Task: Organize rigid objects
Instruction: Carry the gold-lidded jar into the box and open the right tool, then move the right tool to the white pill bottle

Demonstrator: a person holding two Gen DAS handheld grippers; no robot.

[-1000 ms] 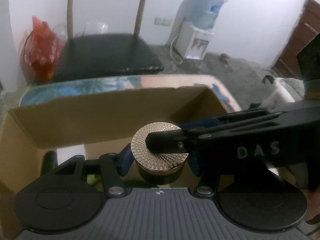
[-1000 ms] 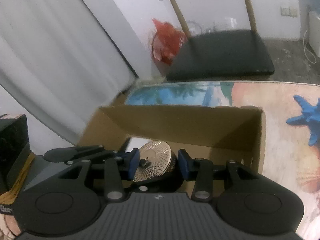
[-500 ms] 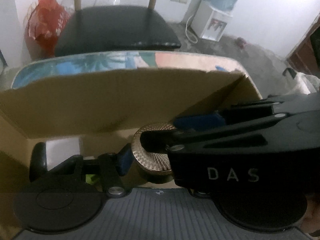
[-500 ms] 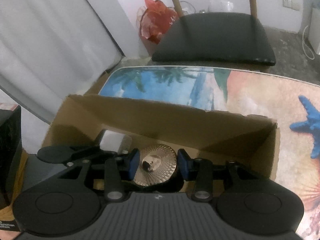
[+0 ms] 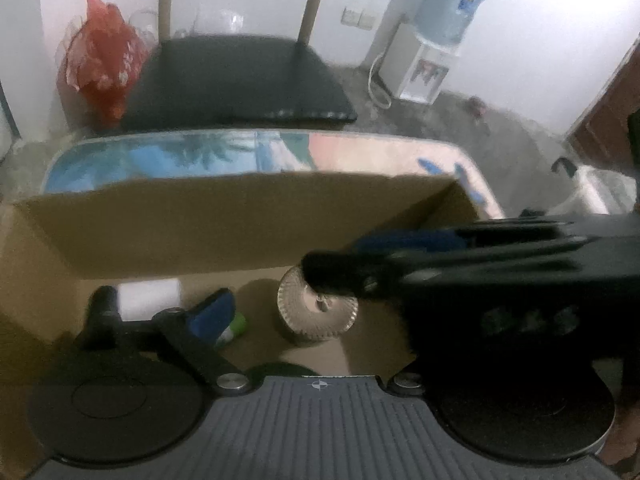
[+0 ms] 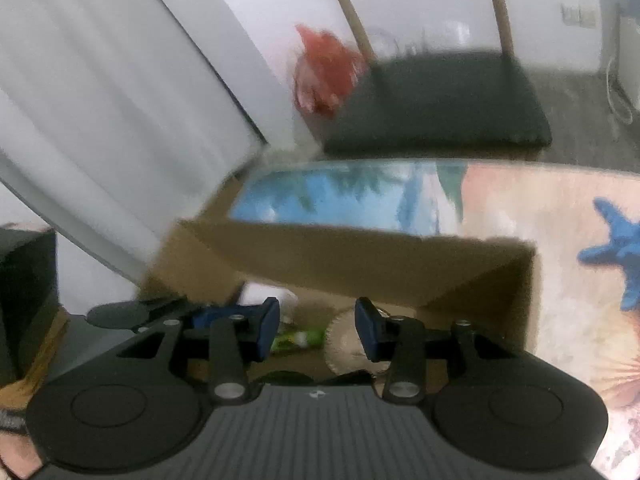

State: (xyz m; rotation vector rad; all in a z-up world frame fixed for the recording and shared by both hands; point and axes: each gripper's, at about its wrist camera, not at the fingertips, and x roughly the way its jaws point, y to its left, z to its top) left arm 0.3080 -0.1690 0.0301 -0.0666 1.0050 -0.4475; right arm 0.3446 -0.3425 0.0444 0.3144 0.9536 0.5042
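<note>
A round gold-patterned tin [image 5: 318, 312] rests on the floor of an open cardboard box [image 5: 240, 216]; it also shows in the right wrist view [image 6: 348, 344], low behind the right finger. Both grippers hang over the box. My left gripper [image 5: 304, 312] is open, its right finger hidden behind the other tool. My right gripper [image 6: 317, 328] is open and empty above the tin; in the left wrist view its fingers [image 5: 400, 264] cross from the right. A white block [image 5: 148, 300] and a green item [image 5: 236, 326] lie in the box.
The box stands on a table with a beach-print cloth [image 6: 520, 208]. A chair with a black seat [image 5: 240, 80] stands behind it, a red bag [image 5: 100, 72] to its left and a water dispenser [image 5: 432, 40] at the back right. A white curtain [image 6: 100, 100] hangs on the left.
Both grippers opened and let go of the tin, which now rests on the box floor. Both grippers rose and drew back from it.
</note>
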